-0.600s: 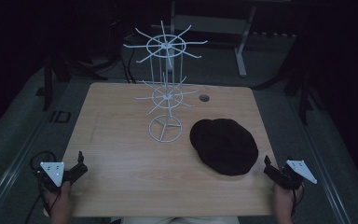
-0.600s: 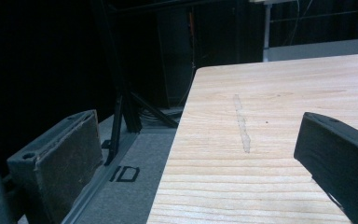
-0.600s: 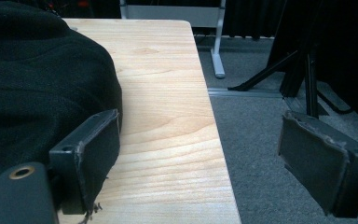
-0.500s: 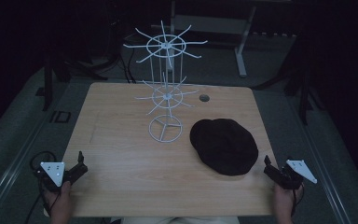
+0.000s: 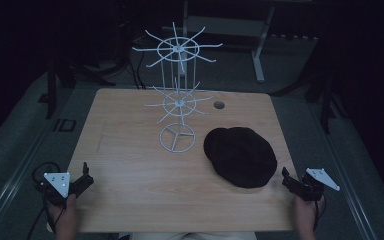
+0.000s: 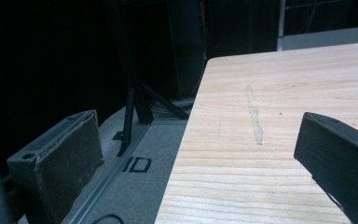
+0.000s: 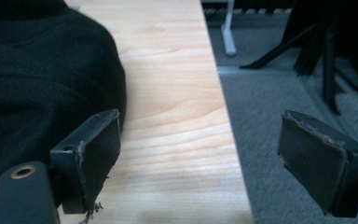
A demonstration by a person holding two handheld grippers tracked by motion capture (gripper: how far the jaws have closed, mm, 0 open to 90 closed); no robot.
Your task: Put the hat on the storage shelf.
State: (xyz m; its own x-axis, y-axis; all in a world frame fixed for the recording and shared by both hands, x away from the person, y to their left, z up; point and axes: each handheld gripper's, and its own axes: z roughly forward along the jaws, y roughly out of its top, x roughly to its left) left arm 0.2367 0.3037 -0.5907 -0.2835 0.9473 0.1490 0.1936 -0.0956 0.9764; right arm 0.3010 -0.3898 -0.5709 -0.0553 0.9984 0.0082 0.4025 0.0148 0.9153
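1. Just left of the right claw (image 5: 286,178), on the table (image 5: 130,150), lies a black cap (image 5: 241,156), flat, its near edge close to that claw's jaws but not touching them.
2. Seen in the right gripper view, the right claw (image 7: 205,154) is spread wide and holds nothing; one jaw is over the table edge beside the cap (image 7: 42,79), the other over the grey floor (image 7: 284,93).
3. Beyond the cap, toward the table's middle, a white wire rack (image 5: 178,100) stands upright on a ring base.
4. Far across the table from the right claw, the left claw (image 5: 85,176) sits at the near left corner, jaws wide, empty (image 6: 200,154).
5. Straddling the table's left edge, its jaws frame bare wood (image 6: 284,116) and floor.
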